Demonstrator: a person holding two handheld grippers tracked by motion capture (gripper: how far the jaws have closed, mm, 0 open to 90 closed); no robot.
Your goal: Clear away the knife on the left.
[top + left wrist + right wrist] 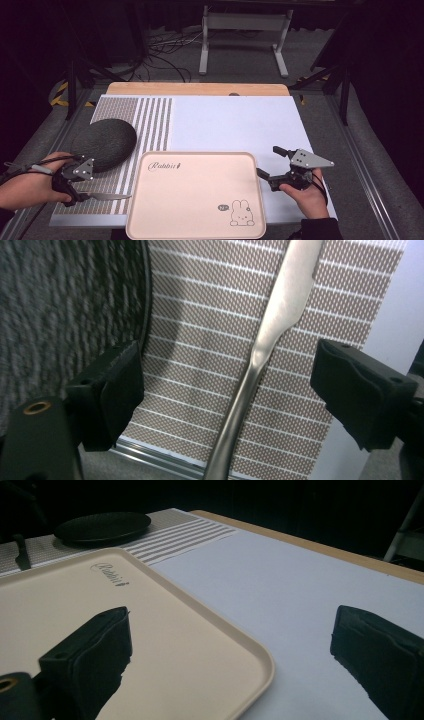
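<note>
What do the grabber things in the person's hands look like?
Each has two chunky black jaws. The left gripper and the right gripper both carry a grey three-cornered plate dotted with small holes on top. A thin cable trails back from each. The sleeves look dark.

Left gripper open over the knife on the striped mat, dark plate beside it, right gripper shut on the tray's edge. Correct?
Not quite: the right gripper is open, not shut on the tray. The right gripper view shows its jaws standing wide apart, the tray's corner between them untouched. The rest holds: left gripper open over the knife, dark plate beside it.
</note>
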